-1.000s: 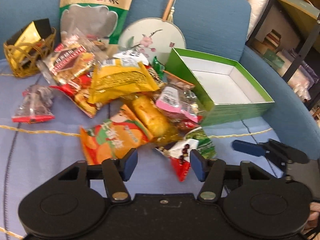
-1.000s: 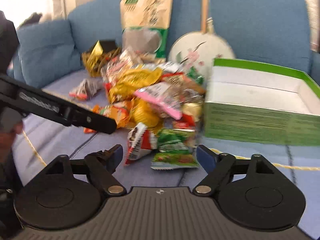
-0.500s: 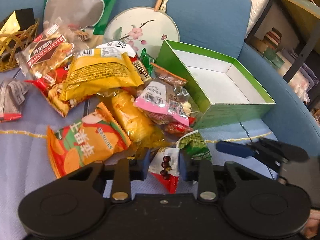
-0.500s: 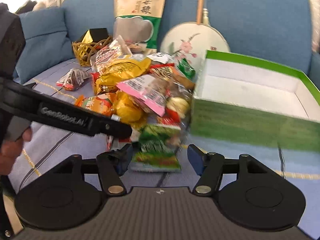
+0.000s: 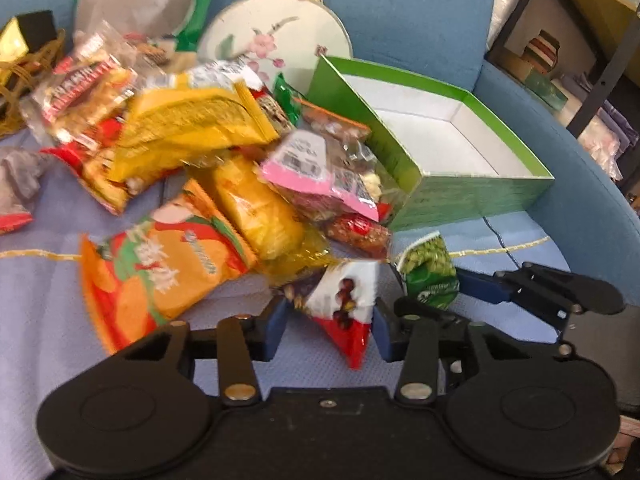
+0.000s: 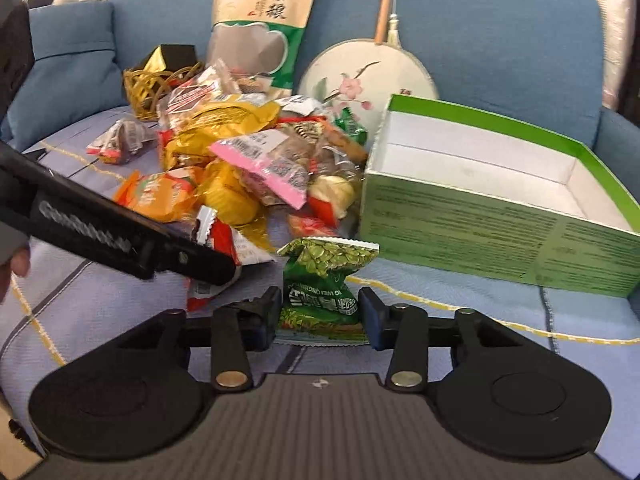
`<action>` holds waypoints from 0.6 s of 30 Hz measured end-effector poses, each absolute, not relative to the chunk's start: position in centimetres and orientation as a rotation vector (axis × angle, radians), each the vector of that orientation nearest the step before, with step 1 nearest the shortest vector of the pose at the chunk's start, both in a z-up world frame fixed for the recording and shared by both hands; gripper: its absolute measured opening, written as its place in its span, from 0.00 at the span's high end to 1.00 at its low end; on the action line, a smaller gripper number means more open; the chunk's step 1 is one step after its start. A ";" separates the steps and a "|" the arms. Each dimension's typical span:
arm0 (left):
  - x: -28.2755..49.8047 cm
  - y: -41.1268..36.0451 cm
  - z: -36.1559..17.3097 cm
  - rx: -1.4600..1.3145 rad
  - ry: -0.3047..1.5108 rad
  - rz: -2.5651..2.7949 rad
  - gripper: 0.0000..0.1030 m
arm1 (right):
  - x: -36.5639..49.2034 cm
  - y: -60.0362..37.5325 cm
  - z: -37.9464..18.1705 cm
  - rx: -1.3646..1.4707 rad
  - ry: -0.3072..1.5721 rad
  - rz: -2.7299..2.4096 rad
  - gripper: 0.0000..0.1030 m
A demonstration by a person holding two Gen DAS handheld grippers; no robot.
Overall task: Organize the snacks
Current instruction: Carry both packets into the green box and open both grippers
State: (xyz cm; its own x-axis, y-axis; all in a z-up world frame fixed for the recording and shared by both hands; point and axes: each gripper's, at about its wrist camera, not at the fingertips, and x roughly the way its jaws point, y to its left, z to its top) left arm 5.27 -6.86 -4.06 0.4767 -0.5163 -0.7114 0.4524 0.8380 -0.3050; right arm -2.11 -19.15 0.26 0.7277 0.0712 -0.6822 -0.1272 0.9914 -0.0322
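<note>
- Across the whole background, a blue sofa (image 6: 500, 40), its seat covered by a pale lavender cloth (image 5: 40, 300) with yellow stitched lines.
- Right of centre in both views: an open green box (image 6: 472, 220) with white inside, resting on the cloth; nothing visible in it.
- Upper centre, leaning on the sofa back: a tall tan-and-green pouch (image 6: 264, 12) and a round painted fan (image 6: 368, 76).
- Centre left: a loose snack pile (image 5: 208, 128) touching the box's left wall: yellow bag, pink-edged pack, orange pack (image 5: 160, 264).
- Upper left: a gold wire basket (image 6: 148, 84) behind the pile.
- Lower centre of left wrist view: left hand-held gripper (image 5: 328, 328), fingers narrowed onto a red-and-white packet (image 5: 344, 304); both pads look to touch its sides, and the packet hangs tilted, point down.
- Lower centre of right wrist view: right hand-held gripper (image 6: 320, 316), fingers closed against both sides of a green pea packet (image 6: 320, 284), which stands upright just in front of the box.
- The two gripped packets sit just beside each other, at the pile's near edge.
</note>
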 end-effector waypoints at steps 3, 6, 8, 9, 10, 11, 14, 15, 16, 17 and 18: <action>5.3 -6.9 -4.2 -0.106 0.895 -0.592 0.59 | -2.4 -19.4 0.5 -0.083 0.736 0.096 0.43; 4.8 -6.3 -3.4 -0.151 0.893 -0.608 0.61 | -2.8 -19.7 0.9 -0.066 0.722 0.088 0.44; 4.1 -6.0 -2.5 -0.152 0.879 -0.624 0.62 | -3.2 -19.8 1.6 -0.057 0.694 0.083 0.45; 3.6 -5.8 -1.8 -0.152 0.868 -0.641 0.62 | -3.4 -19.8 2.0 -0.051 0.676 0.081 0.45; 3.2 -5.6 -1.0 -0.145 0.850 -0.655 0.62 | -3.6 -20.0 2.5 -0.042 0.658 0.077 0.45; 2.7 -5.6 0.0 -0.128 0.823 -0.669 0.62 | -3.8 -20.1 3.1 -0.033 0.637 0.071 0.45; 2.6 -5.9 2.9 -0.103 0.748 -0.675 0.62 | -3.8 -20.8 5.5 -0.013 0.552 0.050 0.45; 2.9 -6.0 3.7 -0.108 0.725 -0.672 0.61 | -3.5 -21.2 6.3 -0.012 0.527 0.034 0.45; 3.4 -6.3 4.5 -0.115 0.705 -0.671 0.61 | -3.0 -21.6 7.0 -0.010 0.505 0.013 0.45; 4.0 -6.6 5.2 -0.121 0.687 -0.668 0.61 | -2.5 -22.1 7.4 -0.005 0.491 -0.009 0.45; 4.5 -7.0 5.7 -0.124 0.671 -0.661 0.61 | -1.7 -22.8 7.9 0.005 0.478 -0.042 0.45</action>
State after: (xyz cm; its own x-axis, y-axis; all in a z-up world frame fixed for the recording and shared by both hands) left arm 4.52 -6.96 5.70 0.5885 -0.6047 -0.5367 0.5276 0.7902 -0.3117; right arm -1.68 -22.77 7.92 0.8870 -0.0395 -0.4601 0.0417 0.9991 -0.0054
